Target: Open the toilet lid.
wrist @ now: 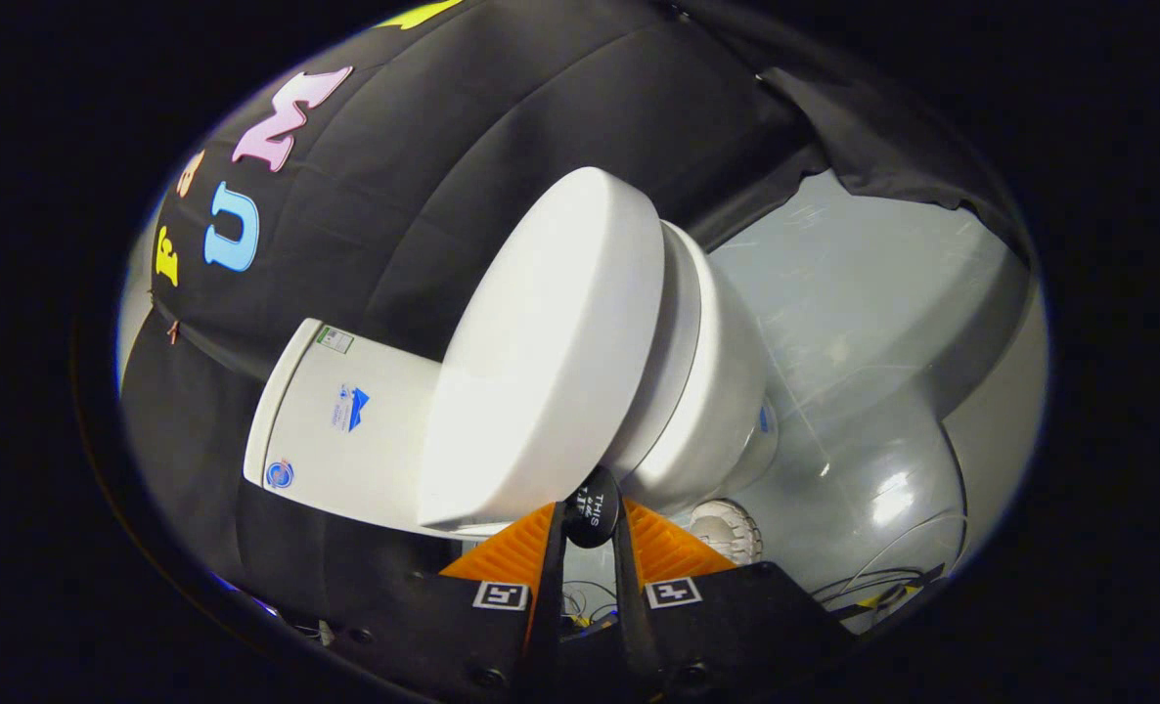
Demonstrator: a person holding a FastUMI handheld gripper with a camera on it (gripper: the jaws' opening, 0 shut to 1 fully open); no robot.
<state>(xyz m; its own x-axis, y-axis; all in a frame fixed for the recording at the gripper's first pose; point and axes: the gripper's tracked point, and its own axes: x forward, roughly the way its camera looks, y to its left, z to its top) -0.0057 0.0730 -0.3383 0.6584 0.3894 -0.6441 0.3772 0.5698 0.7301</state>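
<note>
though gripped (591,518), toilet lid (541,352) ahead

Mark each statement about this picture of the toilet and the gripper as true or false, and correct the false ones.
1. The toilet lid is lifted part way off the seat. True.
2. The gripper holds a small black tab between its fingers, at the lid's edge. True.
3. The gripper's fingers are blue. False: they are orange.
4. The tank is black. False: it is white, with stickers on it.
5. A white, ribbed round thing lies on the floor beside the toilet's base. True.
</note>
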